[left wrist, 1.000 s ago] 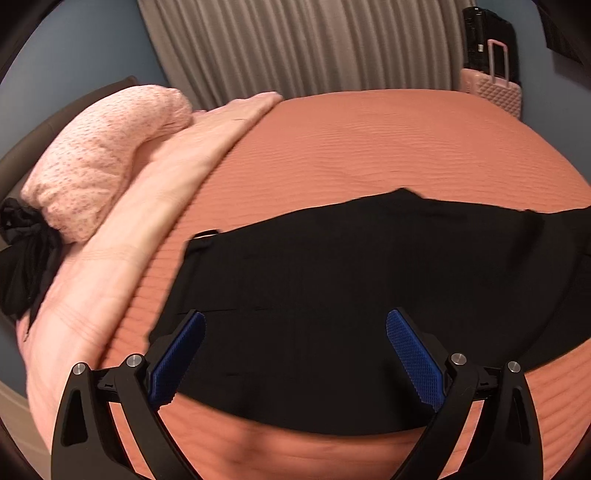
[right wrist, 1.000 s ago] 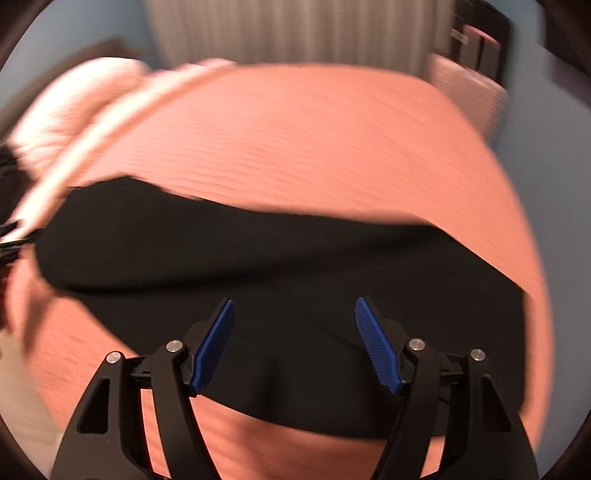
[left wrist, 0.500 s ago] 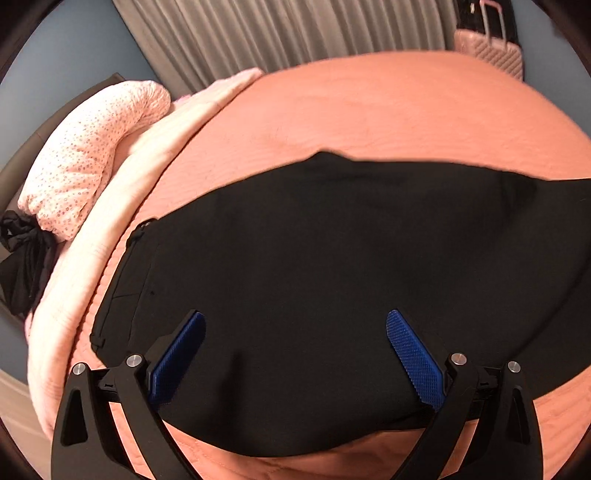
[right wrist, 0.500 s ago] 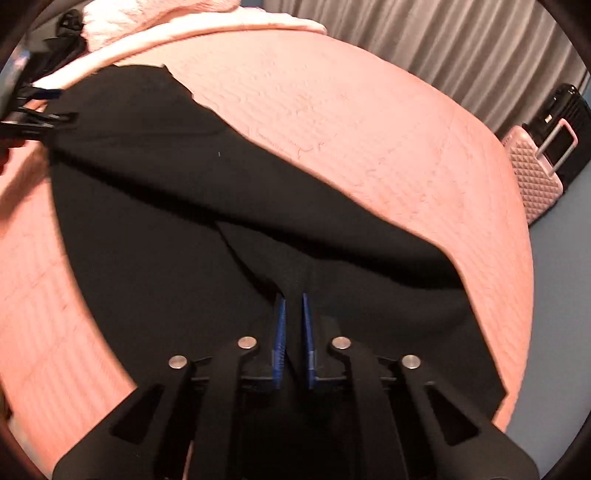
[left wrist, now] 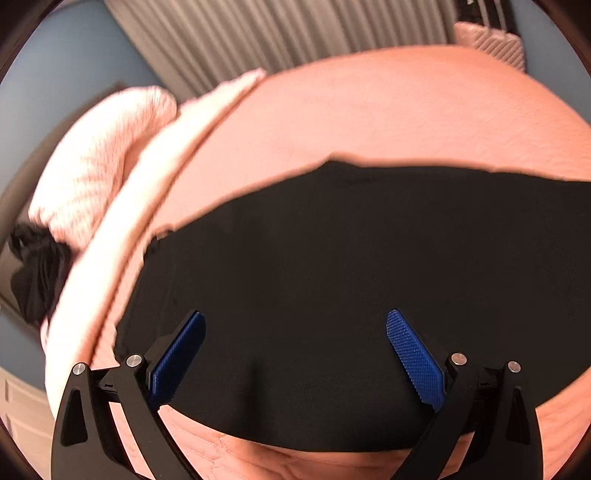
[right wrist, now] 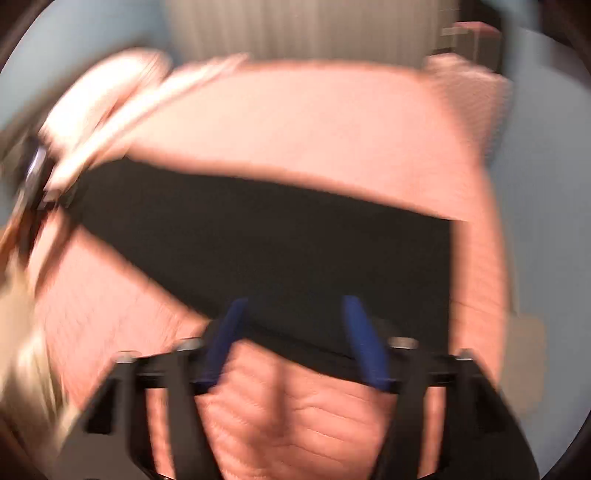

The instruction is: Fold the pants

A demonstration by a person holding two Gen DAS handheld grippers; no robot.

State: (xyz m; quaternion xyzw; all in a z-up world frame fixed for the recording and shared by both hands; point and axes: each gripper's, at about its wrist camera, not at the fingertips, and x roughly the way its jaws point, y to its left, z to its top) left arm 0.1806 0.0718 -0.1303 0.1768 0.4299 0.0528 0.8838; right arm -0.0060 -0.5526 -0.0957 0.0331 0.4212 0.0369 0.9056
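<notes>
Where pants (left wrist: 332, 280) lie, pink bedspread (left wrist: 369, 118), grey curtains (left wrist: 280, 33)

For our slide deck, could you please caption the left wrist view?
Open left gripper poised over black pants spread on a salmon-pink bedspread.

Bed with salmon quilted cover (left wrist: 369, 110)
Black pants (left wrist: 332, 277) lie flat across its near part; a pale pink folded blanket (left wrist: 155, 192) and speckled pillow (left wrist: 103, 162) lie along its left edge.
</notes>
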